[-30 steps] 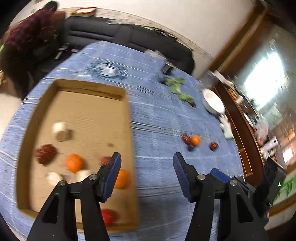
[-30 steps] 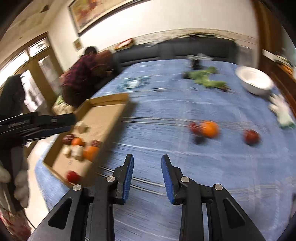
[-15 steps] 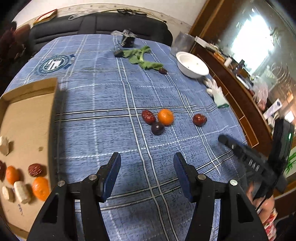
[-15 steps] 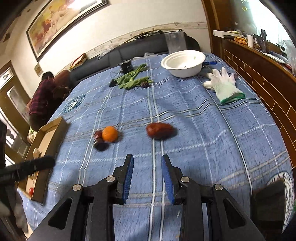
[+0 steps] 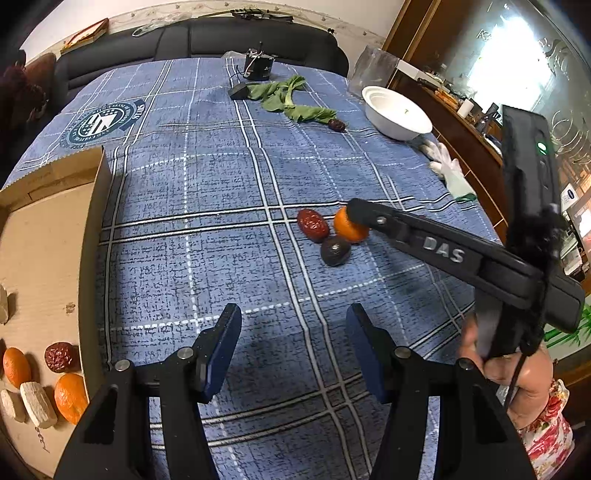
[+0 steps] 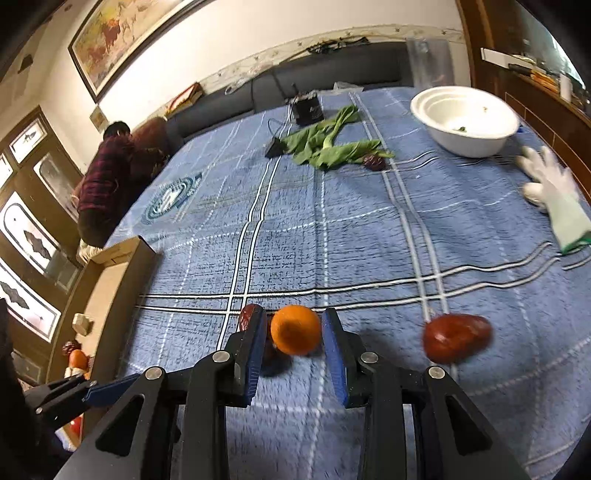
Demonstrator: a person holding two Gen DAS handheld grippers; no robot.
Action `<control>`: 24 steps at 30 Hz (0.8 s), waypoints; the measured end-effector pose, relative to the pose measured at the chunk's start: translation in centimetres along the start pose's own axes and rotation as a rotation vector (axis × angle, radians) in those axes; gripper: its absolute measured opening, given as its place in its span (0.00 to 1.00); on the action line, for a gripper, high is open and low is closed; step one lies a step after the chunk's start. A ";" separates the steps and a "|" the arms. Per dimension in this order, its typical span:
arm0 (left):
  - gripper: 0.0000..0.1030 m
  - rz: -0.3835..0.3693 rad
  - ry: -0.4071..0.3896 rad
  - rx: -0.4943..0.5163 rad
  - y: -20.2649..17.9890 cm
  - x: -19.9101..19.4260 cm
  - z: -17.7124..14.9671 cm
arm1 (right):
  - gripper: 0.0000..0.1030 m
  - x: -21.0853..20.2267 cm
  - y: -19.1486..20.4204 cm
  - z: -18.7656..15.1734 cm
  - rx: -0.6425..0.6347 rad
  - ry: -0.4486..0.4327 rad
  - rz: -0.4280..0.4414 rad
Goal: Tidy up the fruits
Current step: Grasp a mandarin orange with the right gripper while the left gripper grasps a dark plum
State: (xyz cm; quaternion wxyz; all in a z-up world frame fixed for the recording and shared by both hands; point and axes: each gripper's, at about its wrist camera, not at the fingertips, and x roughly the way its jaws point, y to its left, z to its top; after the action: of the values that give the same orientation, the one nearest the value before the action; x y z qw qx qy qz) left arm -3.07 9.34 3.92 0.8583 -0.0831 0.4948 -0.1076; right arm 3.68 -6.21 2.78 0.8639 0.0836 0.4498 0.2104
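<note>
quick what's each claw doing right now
Left claw: open, empty, above the tablecloth.
Right claw: open, fingers either side of the orange, not yet closed on it.

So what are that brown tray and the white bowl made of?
The tray looks like plain matte cardboard: brown, with a raw cut edge along its wall. The bowl looks smooth and slightly glossy, perhaps ceramic or plastic; the pictures cannot settle which.

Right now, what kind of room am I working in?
Probably a home living or dining room: a dark sofa behind the blue-clothed table, a framed painting on the wall, and a wooden sideboard alongside.
</note>
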 end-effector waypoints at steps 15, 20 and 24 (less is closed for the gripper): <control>0.56 -0.026 -0.011 0.023 -2.3 4.0 2.2 | 0.29 -2.5 -2.6 -2.0 0.061 -0.074 0.013; 0.55 0.041 -0.032 0.076 -3.7 5.9 3.2 | 0.29 -4.4 -3.5 -2.9 0.083 -0.100 0.023; 0.26 0.094 -0.052 0.135 -4.7 6.2 3.2 | 0.29 -5.4 -3.7 -3.2 0.089 -0.117 0.022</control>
State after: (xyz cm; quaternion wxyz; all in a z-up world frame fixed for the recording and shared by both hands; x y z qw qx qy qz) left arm 2.29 3.24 1.52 0.8786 -0.0043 0.4674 -0.0981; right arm -0.57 -12.02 3.71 0.8817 0.1390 0.4066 0.1946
